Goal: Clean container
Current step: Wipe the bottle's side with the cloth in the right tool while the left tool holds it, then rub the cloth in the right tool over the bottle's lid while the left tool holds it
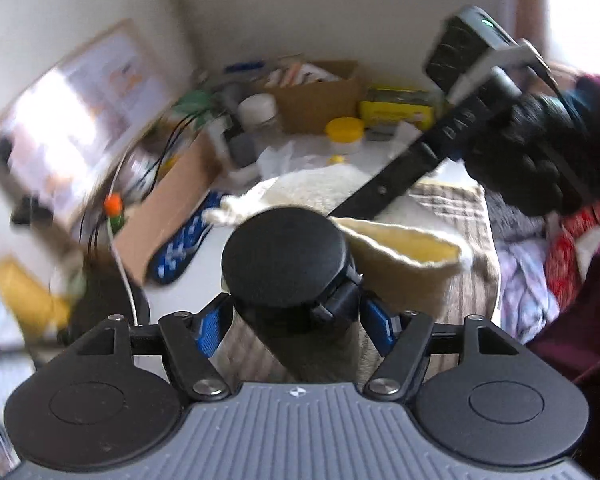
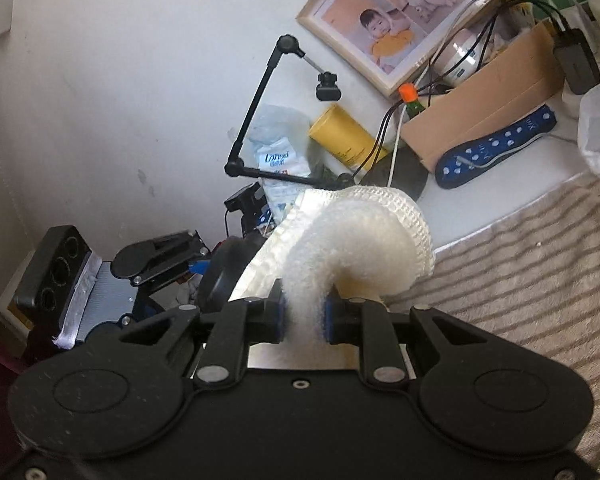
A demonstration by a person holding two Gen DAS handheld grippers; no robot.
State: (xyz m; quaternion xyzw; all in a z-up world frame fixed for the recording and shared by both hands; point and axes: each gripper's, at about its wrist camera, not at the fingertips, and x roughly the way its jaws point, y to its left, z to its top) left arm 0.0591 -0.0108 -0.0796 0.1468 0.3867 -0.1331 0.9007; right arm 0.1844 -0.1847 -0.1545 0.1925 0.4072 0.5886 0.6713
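Crowding cardboard box (image 1: 172, 208), right claw (image 2: 303, 316) pinching cloth (image 2: 356, 248), left claw (image 1: 296, 320) straddling container (image 1: 284, 256).

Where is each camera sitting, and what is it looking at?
Left wrist: sits on the left gripper, looking down over a black-lidded container between its fingers; a gloved hand holds the right gripper.
Right wrist: sits on the right gripper, its fingers pinching a white cloth, facing the cluttered wall; no hand shows.
Both show the cloth, the blue insole, the framed photos and the other gripper.
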